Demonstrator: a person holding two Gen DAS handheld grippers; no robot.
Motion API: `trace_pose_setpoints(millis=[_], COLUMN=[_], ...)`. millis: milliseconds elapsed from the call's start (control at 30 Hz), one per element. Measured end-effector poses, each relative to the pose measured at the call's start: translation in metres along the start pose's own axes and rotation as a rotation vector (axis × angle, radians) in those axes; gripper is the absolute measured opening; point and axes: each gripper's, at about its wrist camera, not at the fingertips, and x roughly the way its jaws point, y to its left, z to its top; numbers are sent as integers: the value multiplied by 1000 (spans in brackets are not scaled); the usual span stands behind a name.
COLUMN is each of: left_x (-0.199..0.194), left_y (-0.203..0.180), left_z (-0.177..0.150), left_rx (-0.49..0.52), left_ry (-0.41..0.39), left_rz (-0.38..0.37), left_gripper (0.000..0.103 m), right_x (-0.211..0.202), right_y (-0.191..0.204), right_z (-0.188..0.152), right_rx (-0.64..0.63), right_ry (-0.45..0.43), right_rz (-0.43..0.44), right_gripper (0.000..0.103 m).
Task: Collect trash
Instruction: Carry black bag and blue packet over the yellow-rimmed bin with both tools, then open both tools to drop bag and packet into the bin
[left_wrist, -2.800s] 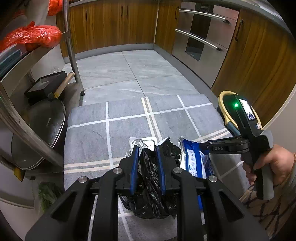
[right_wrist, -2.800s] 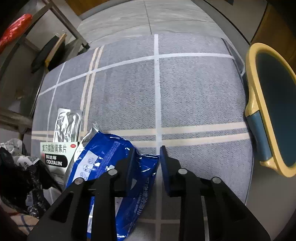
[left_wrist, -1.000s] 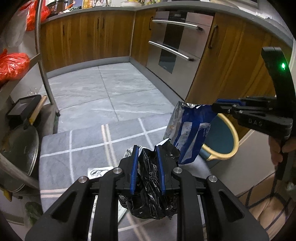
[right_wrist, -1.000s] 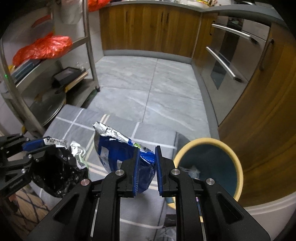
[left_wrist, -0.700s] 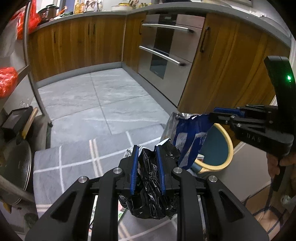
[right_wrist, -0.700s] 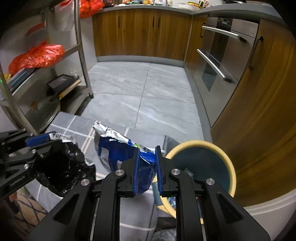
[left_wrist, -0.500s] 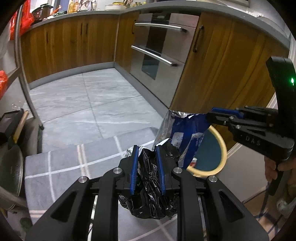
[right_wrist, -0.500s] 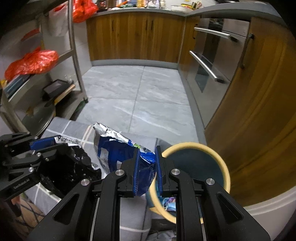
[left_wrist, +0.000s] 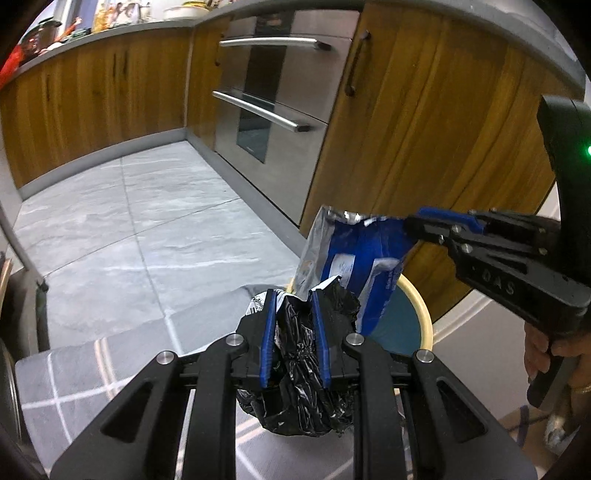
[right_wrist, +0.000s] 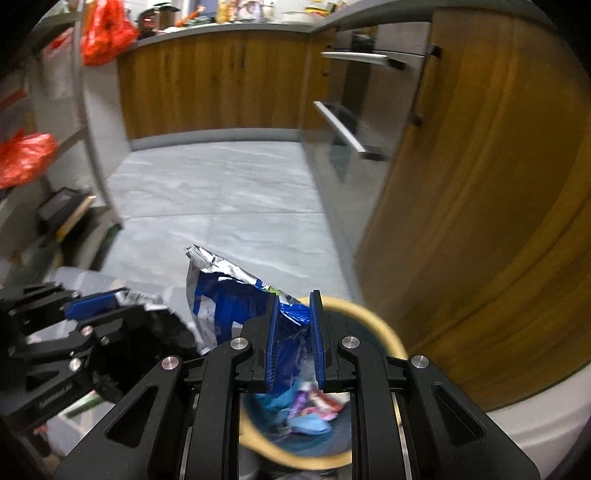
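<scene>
You are looking into a kitchen corner: wooden cabinets (left_wrist: 92, 107) run across the upper left of the left wrist view under a grey countertop (left_wrist: 110, 31), with a grey plinth along their foot. A stainless steel built-in oven (left_wrist: 269, 107) sits at upper centre — two long bar handles cross its front. Large grey stone tiles (left_wrist: 147, 229) cover the floor. In the right wrist view, a metal shelving rack (right_wrist: 88, 122) stands at the left edge — red plastic bags (right_wrist: 22, 158) rest on it.
</scene>
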Motion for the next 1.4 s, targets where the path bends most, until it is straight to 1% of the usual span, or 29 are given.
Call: trace_pose_setpoints(millis=[100, 167, 267, 367, 500, 667, 733, 900, 933, 1000, 1033, 1067, 1133, 1167, 1200, 1233, 1333, 1367, 1400], left_x=[19, 32, 47, 60, 81, 94, 95, 100, 107, 109, 109, 109, 108, 109, 109, 109, 107, 108, 107], left_y=[-10, -19, -28, -35, -45, -62, -65, -67, -68, -67, -66, -66, -64, -63, -63, -63, -59, -57, -56], left_z=[2, -1, -6, -9, -14, -22, -23, -26, -23, -24, -25, -26, -26, -25, -25, -25, -26, -26, -27], left_rx=[13, 25, 52, 77, 93, 163, 171, 171, 170, 171, 169, 168, 163, 160, 158, 156, 147, 144, 140], left_ry=[5, 6, 14, 30, 61, 82, 88, 109, 116, 128, 128, 125, 122, 124, 124, 122, 118, 121, 121], left_rz=[-17, -31, -39, -44, -64, -58, -61, -62, -61, -56, -55, -53, -50, -47, -43, -38, -30, -24, -20], left_gripper=[19, 19, 19, 19, 19, 19, 19, 20, 22, 33, 41, 45, 46, 48, 51, 57, 64, 66, 66], right_x=[19, 31, 46, 57, 69, 73, 76, 78, 79, 81, 82, 82, 82, 83, 84, 85, 87, 88, 88], right_y=[-15, -25, -34, -34, -42, -46, -49, -46, -45, -44, -44, -44, -45, -45, -47, -47, -46, -47, -46], right_z=[2, -1, -5, -7, -15, -22, -22, -22, -23, -24, -24, -25, -25, -25, -24, -25, -26, -25, -25], right_rx=[7, 20, 28, -1, 29, 45, 47, 33, 28, 26, 26, 25, 28, 30, 32, 35, 35, 34, 36], right_ry=[23, 48, 87, 113, 160, 187, 193, 198, 200, 209, 211, 212, 210, 210, 211, 213, 223, 226, 227], right_rz=[-65, -82, -86, -121, -102, -84, -81, -84, -85, -75, -74, -74, -75, -76, -76, -78, -74, -70, -67], right_gripper=[17, 16, 7, 4, 4, 4, 1, 1, 1, 1, 1, 1, 1, 1, 1, 1, 1, 4, 9])
